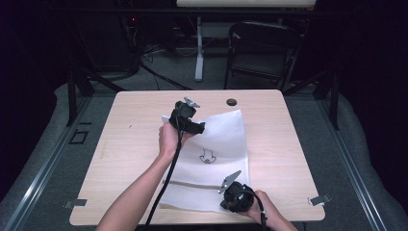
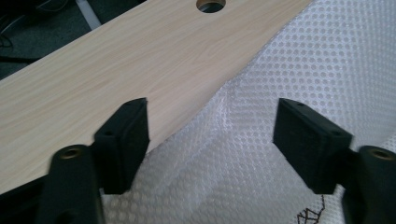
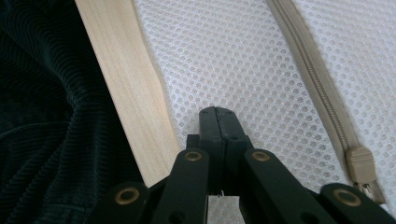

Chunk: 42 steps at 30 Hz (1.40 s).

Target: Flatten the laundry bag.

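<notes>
A white mesh bag (image 1: pixel 223 139) lies flat on the wooden table (image 1: pixel 130 149), with a small black drawing (image 1: pixel 208 156) at its middle and a beige zipper (image 1: pixel 192 184) across its near part. My left gripper (image 1: pixel 195 122) hovers over the bag's far left edge. Its jaws stand open over the mesh (image 2: pixel 280 70), with nothing pressed between the pads (image 2: pixel 303 140). My right gripper (image 1: pixel 231 185) is at the bag's near right corner. It is shut (image 3: pixel 217 112), its tips down on the mesh (image 3: pixel 224 56) beside the zipper pull (image 3: pixel 362 163); whether cloth is pinched I cannot tell.
A round cable hole (image 1: pixel 232 101) sits in the table near its far edge. A dark folding chair (image 1: pixel 260 48) and a white stand leg (image 1: pixel 198 57) are on the floor beyond. Metal clips (image 1: pixel 318 199) sit at the table's near corners.
</notes>
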Each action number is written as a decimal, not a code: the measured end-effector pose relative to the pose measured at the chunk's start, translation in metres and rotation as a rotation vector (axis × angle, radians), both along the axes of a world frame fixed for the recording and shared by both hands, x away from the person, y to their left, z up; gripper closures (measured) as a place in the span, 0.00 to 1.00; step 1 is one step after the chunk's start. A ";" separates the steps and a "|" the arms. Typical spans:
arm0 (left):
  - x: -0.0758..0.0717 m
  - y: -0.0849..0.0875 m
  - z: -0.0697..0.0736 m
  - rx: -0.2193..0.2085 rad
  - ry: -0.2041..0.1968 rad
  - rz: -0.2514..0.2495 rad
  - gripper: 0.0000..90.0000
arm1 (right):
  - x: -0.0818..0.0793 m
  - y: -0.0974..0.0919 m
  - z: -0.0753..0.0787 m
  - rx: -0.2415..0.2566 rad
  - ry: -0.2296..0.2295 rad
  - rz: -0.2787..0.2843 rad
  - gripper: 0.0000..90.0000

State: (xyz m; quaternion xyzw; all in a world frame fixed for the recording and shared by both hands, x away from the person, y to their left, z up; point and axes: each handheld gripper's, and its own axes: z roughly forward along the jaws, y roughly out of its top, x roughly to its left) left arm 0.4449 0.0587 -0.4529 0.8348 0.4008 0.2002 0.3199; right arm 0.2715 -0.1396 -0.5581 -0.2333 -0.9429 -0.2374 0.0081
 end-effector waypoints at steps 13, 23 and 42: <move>-0.027 0.011 0.003 -0.013 -0.003 -0.064 0.09 | 0.003 -0.004 0.004 0.026 0.051 -0.014 0.73; -0.064 0.028 -0.027 -0.049 0.075 -0.143 0.18 | 0.016 -0.034 0.026 0.085 -0.006 -0.170 0.34; -0.094 0.043 -0.100 0.049 0.319 -0.316 0.88 | 0.032 -0.058 0.012 -0.105 -0.065 -0.341 0.85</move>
